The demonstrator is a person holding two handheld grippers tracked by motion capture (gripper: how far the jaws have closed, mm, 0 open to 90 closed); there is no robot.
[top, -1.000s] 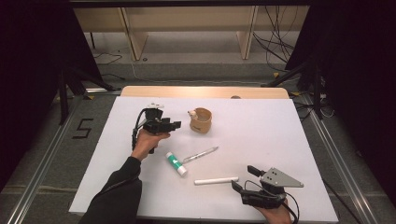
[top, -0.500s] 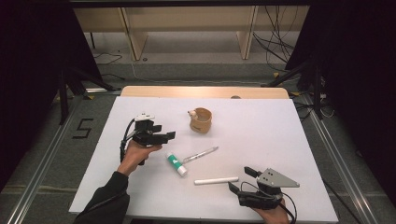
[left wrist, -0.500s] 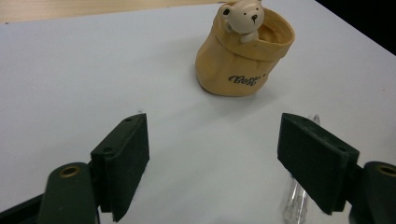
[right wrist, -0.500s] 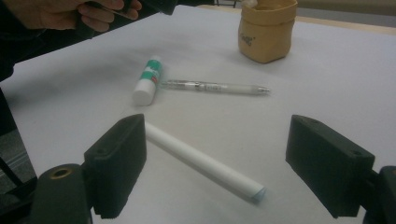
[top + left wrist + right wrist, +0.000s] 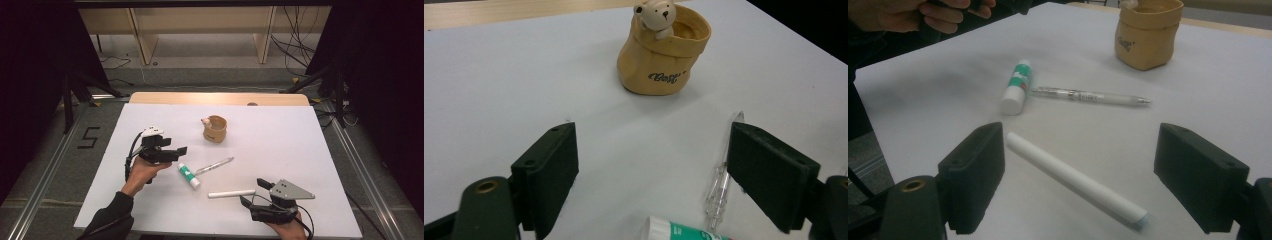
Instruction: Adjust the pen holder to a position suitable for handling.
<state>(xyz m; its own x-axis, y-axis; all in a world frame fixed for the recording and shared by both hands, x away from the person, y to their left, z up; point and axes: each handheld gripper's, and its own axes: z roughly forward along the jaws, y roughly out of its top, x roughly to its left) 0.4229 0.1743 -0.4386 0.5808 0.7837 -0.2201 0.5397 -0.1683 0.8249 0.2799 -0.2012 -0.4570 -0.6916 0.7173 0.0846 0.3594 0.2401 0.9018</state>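
Note:
My left gripper (image 5: 181, 150) hovers over the table's left side. It is open, its jaws have just been opening, and there is only bare table between them (image 5: 651, 137). Ahead of it stands a tan bag-shaped pot with a small bear on its rim (image 5: 215, 129) (image 5: 664, 55). A green-and-white glue stick (image 5: 189, 175) (image 5: 679, 232) and a clear pen (image 5: 215, 165) (image 5: 721, 180) lie just right of its jaws. My right gripper (image 5: 251, 191) (image 5: 1080, 135) rests open near the front edge. The near end of a white stick (image 5: 231, 193) (image 5: 1073, 180) lies between its pads, untouched.
The white tabletop (image 5: 300, 145) has free room on its right half and far left. A wooden strip (image 5: 220, 98) borders the far edge. In the right gripper view the person's other hand (image 5: 923, 12) is at the top left, beyond the glue stick (image 5: 1017, 87) and pen (image 5: 1090, 96).
My left gripper has drawn back from the pot toward the near left, and its jaws have spread wider. The right gripper has stayed in place.

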